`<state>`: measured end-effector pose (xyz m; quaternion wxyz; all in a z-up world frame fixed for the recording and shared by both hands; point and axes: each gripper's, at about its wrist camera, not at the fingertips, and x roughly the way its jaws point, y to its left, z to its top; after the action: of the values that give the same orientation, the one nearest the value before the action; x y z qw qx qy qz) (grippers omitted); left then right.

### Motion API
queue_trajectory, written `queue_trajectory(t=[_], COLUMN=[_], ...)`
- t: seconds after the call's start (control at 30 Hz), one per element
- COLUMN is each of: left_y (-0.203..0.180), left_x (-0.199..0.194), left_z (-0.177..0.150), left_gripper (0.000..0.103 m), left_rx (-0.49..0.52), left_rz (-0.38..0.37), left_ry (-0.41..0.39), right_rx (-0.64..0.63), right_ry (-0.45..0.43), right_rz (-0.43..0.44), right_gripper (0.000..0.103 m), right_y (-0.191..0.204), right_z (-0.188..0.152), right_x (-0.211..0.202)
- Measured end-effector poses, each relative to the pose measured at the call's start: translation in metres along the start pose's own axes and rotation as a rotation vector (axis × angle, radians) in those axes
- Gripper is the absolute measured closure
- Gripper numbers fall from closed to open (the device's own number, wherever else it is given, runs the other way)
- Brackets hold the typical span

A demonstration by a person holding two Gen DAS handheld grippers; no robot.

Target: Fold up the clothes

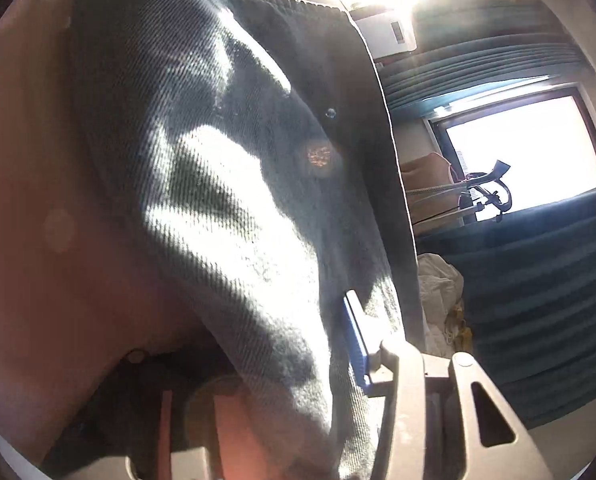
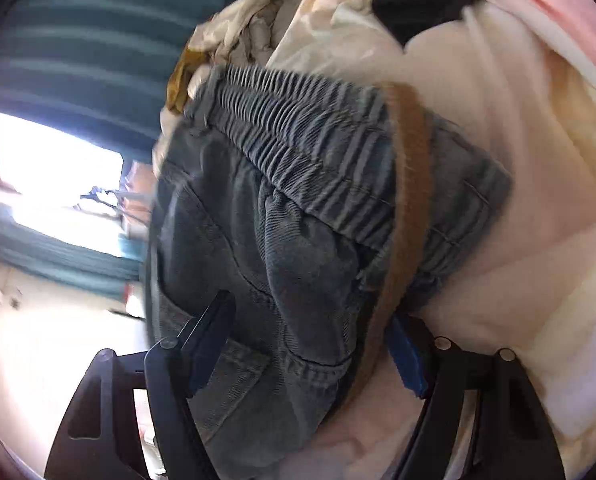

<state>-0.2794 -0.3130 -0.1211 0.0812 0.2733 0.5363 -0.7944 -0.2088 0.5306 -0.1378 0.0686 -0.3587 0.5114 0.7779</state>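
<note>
Between both tongs hangs the task's thing, a pair of grey-blue denim jeans (image 2: 282,240), bunched and close to each lens. The right tongs (image 2: 310,344) stand fairly wide around the cloth near the elastic waistband (image 2: 298,160): the dark left finger (image 2: 210,332) lies against the denim and the blue-padded finger (image 2: 406,360) sits at the other side by a brown strap (image 2: 410,184), but blur keeps me from saying whether the pads truly press. From the left wrist, the jeans (image 1: 226,184) fill nearly the whole view, draped over the left tongs (image 1: 298,360); only one blue pad (image 1: 356,340) shows, pressed to the fabric, with the other finger hidden under the cloth, so I cannot tell whether that grip is closed. Behind the jeans lies pale, cream bedding (image 2: 518,200) with a crumpled heap of light cloth (image 2: 266,32); a bright window (image 1: 526,148) and teal curtain (image 1: 538,280) stand beyond. My judgement is that the garment is being brought down to be laid out, so folding has barely begun. To do this well, both grips should be firm on the waistband's two ends, the hands drawn apart until the band is taut and level, then the legs allowed to touch down first and trail flat, clear of the heap. A loose hold could let the denim slip and bunch.
</note>
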Motion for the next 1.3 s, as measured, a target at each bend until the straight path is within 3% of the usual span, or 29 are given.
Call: queue_trajectory(t=[0.07, 0.13, 0.27, 0.37, 0.57, 0.77, 0.87, 0.97, 1.13, 1.3], left_y=[-0.002, -0.003, -0.016, -0.032, -0.031, -0.008, 0.013, 0.026, 0.034, 0.032], left_x=[0.003, 0.002, -0.02, -0.048, -0.097, -0.125, -0.139, -0.142, -0.143, -0.162], left_z=[0.004, 0.007, 0.008, 0.006, -0.003, -0.016, -0.031, -0.046, -0.056, -0.065], left_gripper=[0.086, 0.092, 0.096, 0.096, 0.096, 0.096, 0.096, 0.096, 0.093, 0.075], left_rx=[0.008, -0.005, 0.039, 0.08, 0.132, 0.093, 0.028, 0.038, 0.089, 0.109], left_rz=[0.003, -0.007, -0.036, -0.09, -0.097, -0.019, 0.011, 0.078, 0.162, 0.215], left_ry=[-0.014, -0.028, -0.08, -0.113, -0.118, -0.052, 0.007, 0.081, 0.138, 0.121], right_rx=[-0.056, -0.059, -0.022, -0.028, 0.013, 0.002, -0.003, 0.025, 0.1, 0.064], right_ry=[-0.006, -0.034, -0.076, -0.122, -0.184, -0.232, -0.276, -0.328, -0.242, -0.221], right_rz=[-0.061, -0.089, -0.081, -0.05, 0.018, 0.017, 0.012, -0.013, -0.091, -0.234], right_gripper=[0.034, 0.05, 0.083, 0.091, 0.093, 0.093, 0.093, 0.093, 0.092, 0.08], right_y=[0.008, 0.01, 0.007, 0.018, 0.016, 0.01, 0.002, -0.01, -0.037, -0.026], right_z=[-0.002, -0.006, -0.01, -0.012, -0.026, -0.047, -0.053, -0.065, -0.071, -0.073], right_x=[0.006, 0.003, -0.011, -0.035, -0.092, -0.153, -0.189, -0.224, -0.227, -0.217])
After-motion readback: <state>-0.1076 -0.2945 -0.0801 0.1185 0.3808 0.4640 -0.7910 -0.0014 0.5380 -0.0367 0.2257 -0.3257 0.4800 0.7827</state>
